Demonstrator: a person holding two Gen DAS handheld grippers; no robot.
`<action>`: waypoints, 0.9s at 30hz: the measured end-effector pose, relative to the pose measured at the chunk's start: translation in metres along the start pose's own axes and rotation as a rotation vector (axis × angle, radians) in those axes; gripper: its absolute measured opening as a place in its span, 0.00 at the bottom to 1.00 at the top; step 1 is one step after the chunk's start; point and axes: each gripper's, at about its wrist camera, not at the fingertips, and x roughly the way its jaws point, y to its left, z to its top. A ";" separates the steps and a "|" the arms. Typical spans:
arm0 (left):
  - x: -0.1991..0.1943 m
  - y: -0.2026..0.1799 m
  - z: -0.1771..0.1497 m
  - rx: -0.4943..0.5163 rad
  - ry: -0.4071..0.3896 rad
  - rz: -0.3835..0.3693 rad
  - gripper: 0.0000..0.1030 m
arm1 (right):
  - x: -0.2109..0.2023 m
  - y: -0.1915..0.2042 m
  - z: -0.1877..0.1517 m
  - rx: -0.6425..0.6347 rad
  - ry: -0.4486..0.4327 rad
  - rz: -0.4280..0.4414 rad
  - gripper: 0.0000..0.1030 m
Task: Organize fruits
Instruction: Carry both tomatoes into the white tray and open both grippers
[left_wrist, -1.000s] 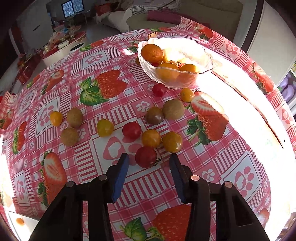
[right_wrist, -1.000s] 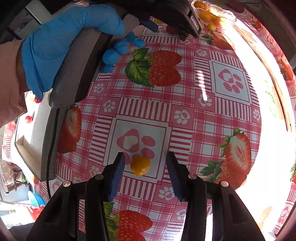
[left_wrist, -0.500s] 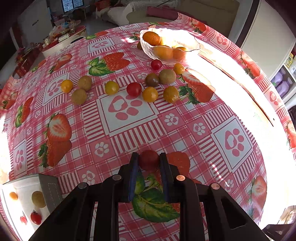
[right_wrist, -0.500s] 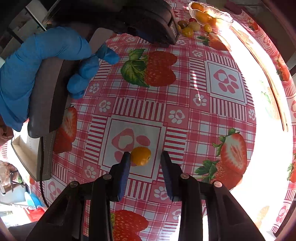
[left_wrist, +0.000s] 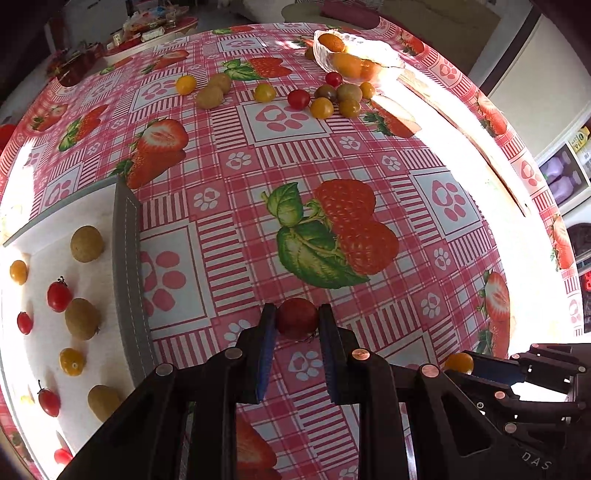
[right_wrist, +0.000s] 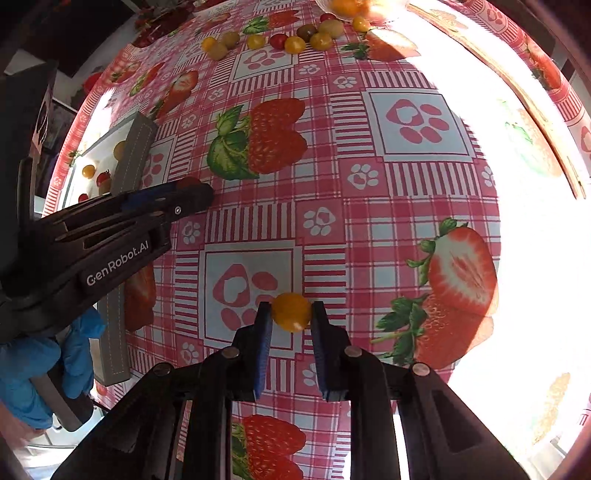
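Observation:
My left gripper (left_wrist: 297, 312) is shut on a red cherry tomato (left_wrist: 297, 325), held above the strawberry tablecloth. To its left lies a white tray (left_wrist: 127, 280) with a grey rim, holding several tomatoes and kiwis. My right gripper (right_wrist: 291, 308) is shut on a yellow cherry tomato (right_wrist: 291, 315) just over a paw-print square. In the left wrist view the right gripper (left_wrist: 480, 369) shows at the lower right with the yellow tomato (left_wrist: 459, 363). In the right wrist view the left gripper (right_wrist: 192, 194) reaches in from the left beside the tray (right_wrist: 135, 155).
Several loose tomatoes and kiwis (left_wrist: 321, 107) lie in a row at the far side of the table. Behind them stands a glass bowl (left_wrist: 384, 64) of oranges. A hand in a blue glove (right_wrist: 33, 369) holds the left gripper. Bright sunlight washes out the table's right side.
The left gripper closed on the red tomato and carried it back from the fruit row toward the tray. The right gripper's fingers closed onto the yellow tomato.

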 end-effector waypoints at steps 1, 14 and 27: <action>0.000 0.001 0.000 -0.007 0.001 -0.006 0.24 | -0.002 -0.004 0.003 0.020 0.000 0.002 0.22; -0.035 0.018 -0.005 -0.078 -0.045 -0.053 0.24 | -0.021 0.007 0.041 0.027 -0.041 0.012 0.22; -0.094 0.068 -0.034 -0.209 -0.117 -0.010 0.24 | -0.025 0.083 0.057 -0.164 -0.031 0.036 0.22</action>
